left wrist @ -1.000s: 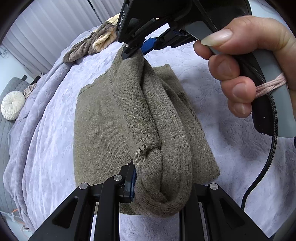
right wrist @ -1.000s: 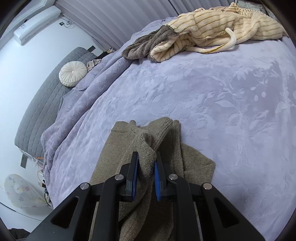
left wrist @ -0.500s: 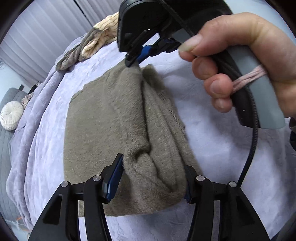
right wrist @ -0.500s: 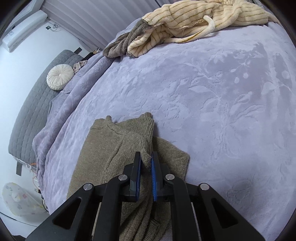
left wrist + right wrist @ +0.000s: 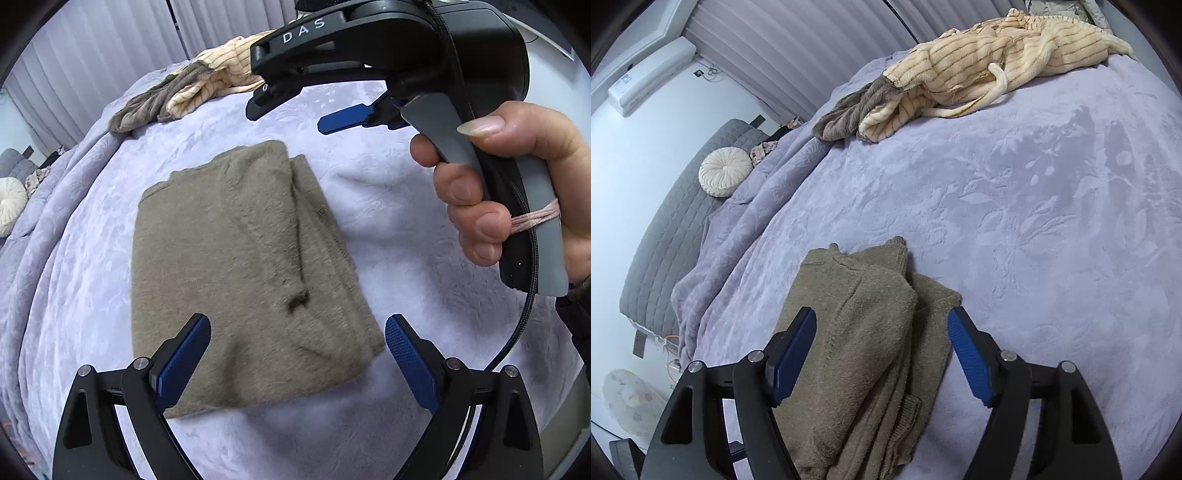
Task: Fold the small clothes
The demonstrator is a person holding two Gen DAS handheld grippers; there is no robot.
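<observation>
Lavender bedspread [image 5: 1015, 221] bears the folded sweater [image 5: 240, 266]; left tongs [image 5: 297, 354] and right tongs [image 5: 882, 354] opening, gripping nothing.

The only lettering I can read is "DAS", in pale capitals on the black upper arm of my right gripper [image 5: 306, 105], seen from the left wrist camera. My right wrist camera shows no text I can read.

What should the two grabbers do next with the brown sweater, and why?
Probably lift both away. The brown sweater lies folded flat on the purple blanket, and the left gripper and right gripper are opening with nothing pinched. The striped clothes look unfolded, likely next.
</observation>
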